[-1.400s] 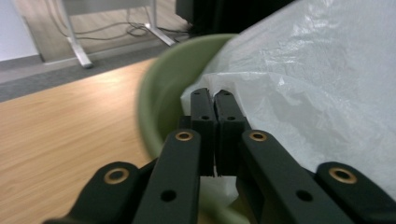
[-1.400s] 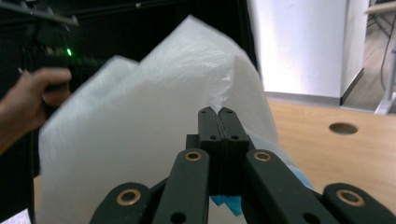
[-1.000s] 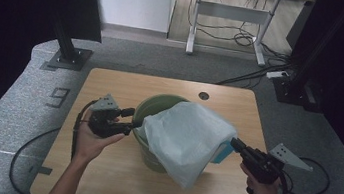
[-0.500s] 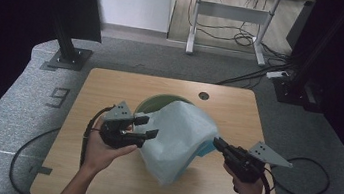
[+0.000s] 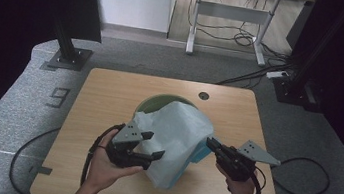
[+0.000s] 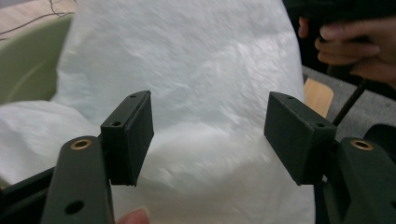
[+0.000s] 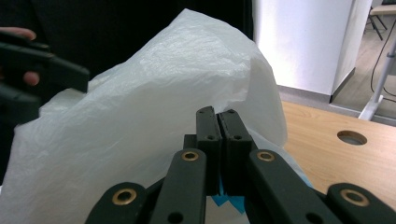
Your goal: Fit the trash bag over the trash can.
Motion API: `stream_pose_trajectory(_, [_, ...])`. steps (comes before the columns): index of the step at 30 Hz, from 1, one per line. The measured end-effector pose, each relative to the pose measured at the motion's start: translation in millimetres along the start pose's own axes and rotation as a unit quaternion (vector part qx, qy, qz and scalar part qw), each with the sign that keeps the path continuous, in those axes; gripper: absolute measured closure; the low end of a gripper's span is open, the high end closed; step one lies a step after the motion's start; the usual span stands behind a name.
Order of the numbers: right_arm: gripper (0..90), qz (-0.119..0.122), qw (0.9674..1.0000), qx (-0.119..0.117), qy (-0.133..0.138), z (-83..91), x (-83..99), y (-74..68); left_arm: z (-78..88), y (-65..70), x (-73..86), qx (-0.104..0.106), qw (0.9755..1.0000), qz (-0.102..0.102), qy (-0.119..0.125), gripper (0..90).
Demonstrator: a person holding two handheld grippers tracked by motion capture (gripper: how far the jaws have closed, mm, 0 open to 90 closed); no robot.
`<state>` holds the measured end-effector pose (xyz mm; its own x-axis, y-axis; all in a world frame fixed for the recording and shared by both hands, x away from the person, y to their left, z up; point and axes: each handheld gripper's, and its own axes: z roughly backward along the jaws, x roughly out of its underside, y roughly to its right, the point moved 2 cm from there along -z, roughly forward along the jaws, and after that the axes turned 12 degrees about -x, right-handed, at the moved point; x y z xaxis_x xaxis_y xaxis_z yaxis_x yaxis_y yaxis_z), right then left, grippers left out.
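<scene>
Two grippers work a white plastic bag over a green bin

Nearest to us, the left gripper (image 5: 153,145) sits at the bag's near left side; its jaws have just been opening and now stand wide, with the white bag (image 5: 174,142) in front of them but not pinched. On the right, the right gripper (image 5: 210,143) is squeezed tight on the bag's edge, where a bit of blue (image 7: 231,200) shows. The bag lies puffed up in the middle of the wooden table (image 5: 110,94), draped over the green bin (image 5: 151,103) just behind it. I think the bag is being fitted on the bin. Next the left gripper should close on the bag's loose left edge and pull it over the rim
</scene>
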<state>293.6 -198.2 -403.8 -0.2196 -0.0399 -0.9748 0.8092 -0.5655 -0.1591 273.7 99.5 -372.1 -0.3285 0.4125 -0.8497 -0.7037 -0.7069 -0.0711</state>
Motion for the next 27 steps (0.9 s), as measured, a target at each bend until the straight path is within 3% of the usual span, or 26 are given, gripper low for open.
stream_pose_trajectory(11, [86.6, -0.009, 0.9999, 0.006, -0.005, -1.7, 3.1, 0.0, -5.9, 23.2, 2.3, -0.001, 0.9999, -0.013, -0.006, 32.9])
stream_pose_trajectory(15, [86.6, -0.007, 1.0000, 0.001, -0.002, -1.9, 0.8, -3.5, -10.2, 25.2, 3.2, -0.005, 0.9999, -0.013, -0.010, 35.3])
stream_pose_trajectory(20, [86.6, -0.002, 1.0000, -0.008, 0.002, -2.1, -3.3, -9.0, -11.1, 21.5, 3.8, -0.012, 0.9999, -0.001, -0.004, 44.9])
stream_pose_trajectory(27, [86.6, 0.004, 0.9999, -0.014, 0.006, -3.2, -8.6, -13.7, -8.2, 15.9, 2.2, 0.012, 0.9998, 0.017, 0.007, 68.9])
